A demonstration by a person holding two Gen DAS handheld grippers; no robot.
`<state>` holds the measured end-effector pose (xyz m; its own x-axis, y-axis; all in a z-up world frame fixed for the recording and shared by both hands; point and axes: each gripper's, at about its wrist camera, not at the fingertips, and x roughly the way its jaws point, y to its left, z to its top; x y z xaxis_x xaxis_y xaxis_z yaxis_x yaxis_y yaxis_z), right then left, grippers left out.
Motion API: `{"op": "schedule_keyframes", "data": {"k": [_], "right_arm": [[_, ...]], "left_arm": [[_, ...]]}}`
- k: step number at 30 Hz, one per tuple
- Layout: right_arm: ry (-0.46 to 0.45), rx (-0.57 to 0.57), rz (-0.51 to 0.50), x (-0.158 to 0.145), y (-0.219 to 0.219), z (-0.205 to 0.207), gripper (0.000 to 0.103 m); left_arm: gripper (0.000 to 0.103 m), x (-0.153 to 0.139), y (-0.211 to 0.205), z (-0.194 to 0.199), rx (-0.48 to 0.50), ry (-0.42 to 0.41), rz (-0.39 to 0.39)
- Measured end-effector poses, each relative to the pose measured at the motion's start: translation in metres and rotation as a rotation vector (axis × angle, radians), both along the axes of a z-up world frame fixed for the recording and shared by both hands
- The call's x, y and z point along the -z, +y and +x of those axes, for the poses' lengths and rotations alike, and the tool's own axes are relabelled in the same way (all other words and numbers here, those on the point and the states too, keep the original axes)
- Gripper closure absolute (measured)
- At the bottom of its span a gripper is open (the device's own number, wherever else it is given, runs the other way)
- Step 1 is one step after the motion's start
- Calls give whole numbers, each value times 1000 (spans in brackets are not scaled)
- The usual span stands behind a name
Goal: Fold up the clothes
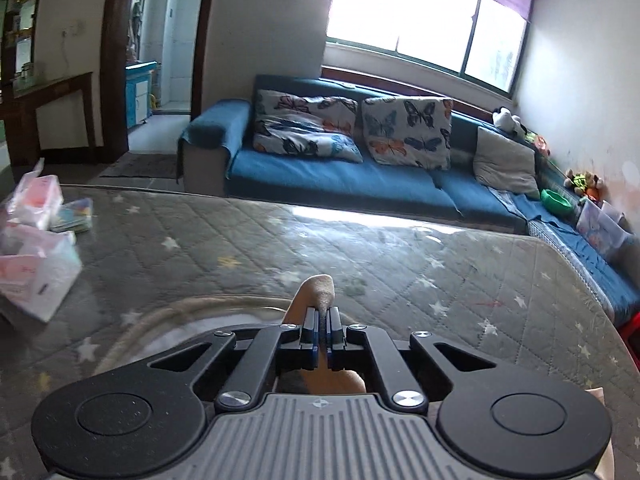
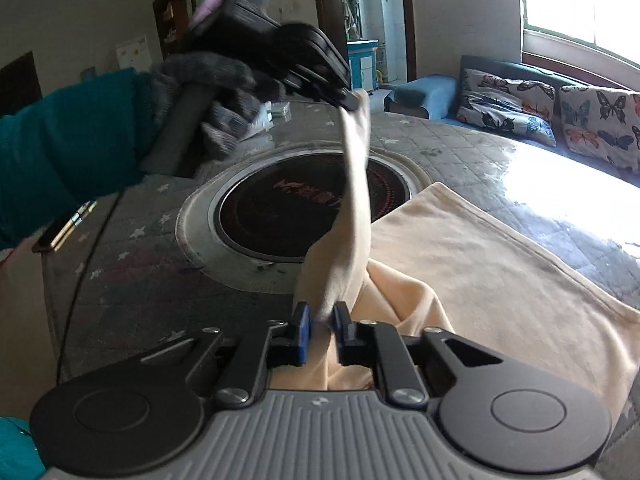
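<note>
A cream garment lies spread on the grey star-quilted table at the right of the right wrist view. One strip of it rises taut from my right gripper up to my left gripper. The left gripper is held by a grey-gloved hand with a teal sleeve. My right gripper's blue pads sit against bunched fabric at the bottom centre. In the left wrist view my left gripper is shut, and a cream fold of the garment sticks out past its tips.
A round black cooktop is set into the table behind the taut strip. Tissue packs and a flat box sit at the table's left. A phone lies near the left edge. A blue sofa with cushions stands beyond.
</note>
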<state>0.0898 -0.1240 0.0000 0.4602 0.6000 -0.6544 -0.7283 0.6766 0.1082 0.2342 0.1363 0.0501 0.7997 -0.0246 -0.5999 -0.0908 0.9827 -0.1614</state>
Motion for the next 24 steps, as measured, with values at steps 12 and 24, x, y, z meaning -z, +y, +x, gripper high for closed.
{"op": "schedule_keyframes", "data": {"k": [12, 24], "right_arm": [[-16, -5, 15, -4, 6, -11, 95], [-54, -282, -2, -16, 52, -65, 95]], "left_arm": [[99, -10, 29, -37, -43, -39, -30], [99, -24, 89, -150, -143, -153, -23]]}}
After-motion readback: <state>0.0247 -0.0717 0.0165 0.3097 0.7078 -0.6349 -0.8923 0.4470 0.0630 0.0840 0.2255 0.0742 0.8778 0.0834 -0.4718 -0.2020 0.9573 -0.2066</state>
